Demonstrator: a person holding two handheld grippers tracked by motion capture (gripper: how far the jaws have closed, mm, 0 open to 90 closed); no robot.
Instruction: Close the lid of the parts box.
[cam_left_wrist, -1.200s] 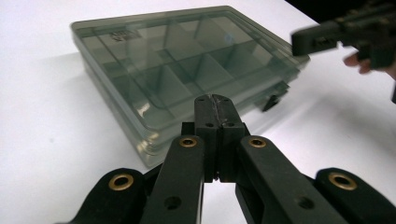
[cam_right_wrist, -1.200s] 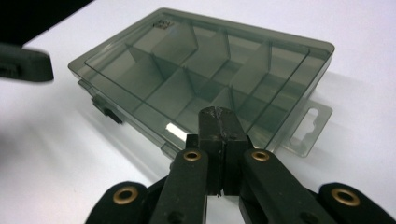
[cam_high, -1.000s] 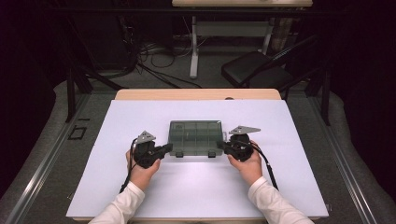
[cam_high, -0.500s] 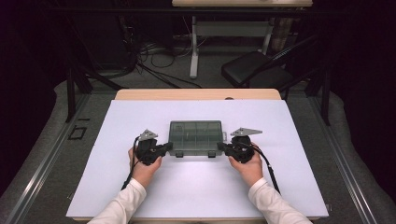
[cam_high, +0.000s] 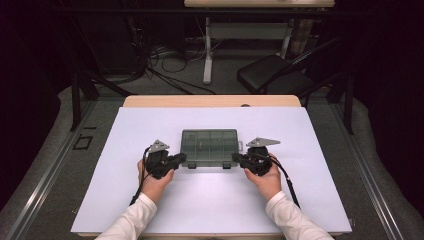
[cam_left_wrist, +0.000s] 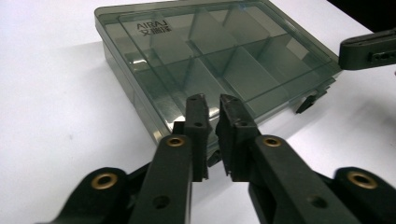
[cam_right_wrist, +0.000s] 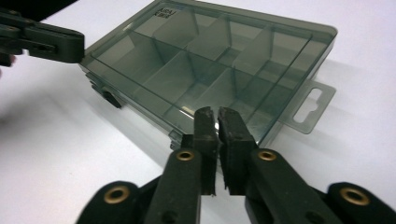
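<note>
— So where's the box sitting?

— Flat on the white bench, about in the middle, lid shut. It's a smoky see-through plastic one with dividers inside, two latches on the near edge and a hang tab on its right side.

— And the left claw?

— Just off the box's near left corner, pointing in at it. From the left claw's own camera the two black tips stand a narrow slit apart, right in front of the box's corner, and nothing sits between them. They've just been easing apart a little.

— Gripping anything?

— No. The tips are near the box wall, but I can't tell whether they brush it.

— Same for the right claw?

— Pretty much mirrored. It's at the near right corner, close by the hang tab. Its tips are almost together, only a thin gap, just starting to part, with nothing caught between them.

— Hands?

— One hand behind each claw, resting low on the bench, white sleeves coming in from the near edge.
</note>
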